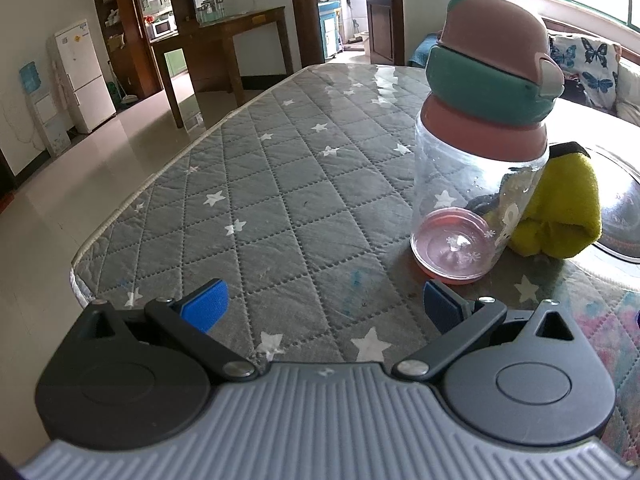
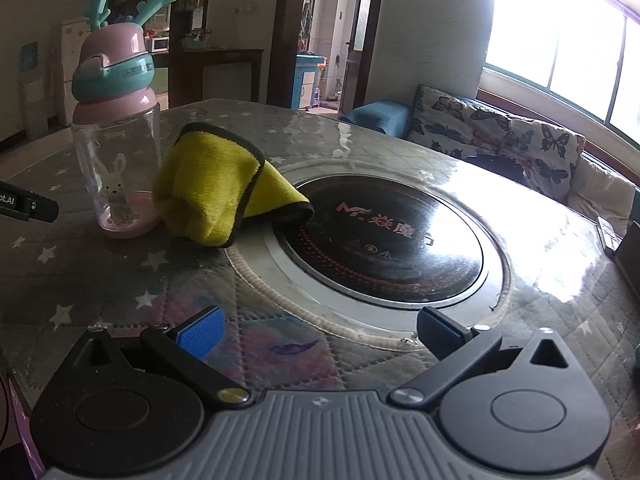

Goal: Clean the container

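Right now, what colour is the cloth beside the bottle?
Yellow with a dark edge trim; the cloth shows best in the right wrist view.

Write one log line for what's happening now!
left gripper open | right gripper open | clear plastic antlered bottle upright, lidded | yellow cloth beside it

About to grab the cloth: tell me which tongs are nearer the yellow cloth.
Probably right. The right tongs face the yellow cloth across open table, cloth ahead and left. The left tongs have the bottle standing before the cloth.
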The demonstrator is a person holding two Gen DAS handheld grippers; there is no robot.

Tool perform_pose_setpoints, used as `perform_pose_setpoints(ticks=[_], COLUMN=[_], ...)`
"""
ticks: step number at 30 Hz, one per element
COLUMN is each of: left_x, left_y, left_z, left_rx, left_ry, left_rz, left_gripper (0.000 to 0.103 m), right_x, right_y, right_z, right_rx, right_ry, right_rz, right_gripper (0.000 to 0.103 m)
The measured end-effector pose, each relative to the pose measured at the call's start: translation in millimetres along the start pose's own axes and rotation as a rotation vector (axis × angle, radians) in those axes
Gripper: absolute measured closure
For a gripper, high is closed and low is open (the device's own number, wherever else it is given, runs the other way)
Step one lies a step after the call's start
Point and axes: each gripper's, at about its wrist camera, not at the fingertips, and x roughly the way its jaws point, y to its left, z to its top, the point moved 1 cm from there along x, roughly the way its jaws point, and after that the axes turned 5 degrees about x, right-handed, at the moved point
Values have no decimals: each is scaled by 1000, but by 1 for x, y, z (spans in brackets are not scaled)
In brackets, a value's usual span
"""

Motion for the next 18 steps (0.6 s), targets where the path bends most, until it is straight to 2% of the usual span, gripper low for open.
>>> perform_pose_setpoints(ticks=[18], left_x=[6], left_y=[2], left_z=[0], left_rx=[-9], left_ry=[11], left_rz=[-15], left_gripper=[0], right_x=[-7], right_y=[5], right_z=[-8], right_rx=[27], right_ry=[1], right_rz=[35], right_gripper=[0])
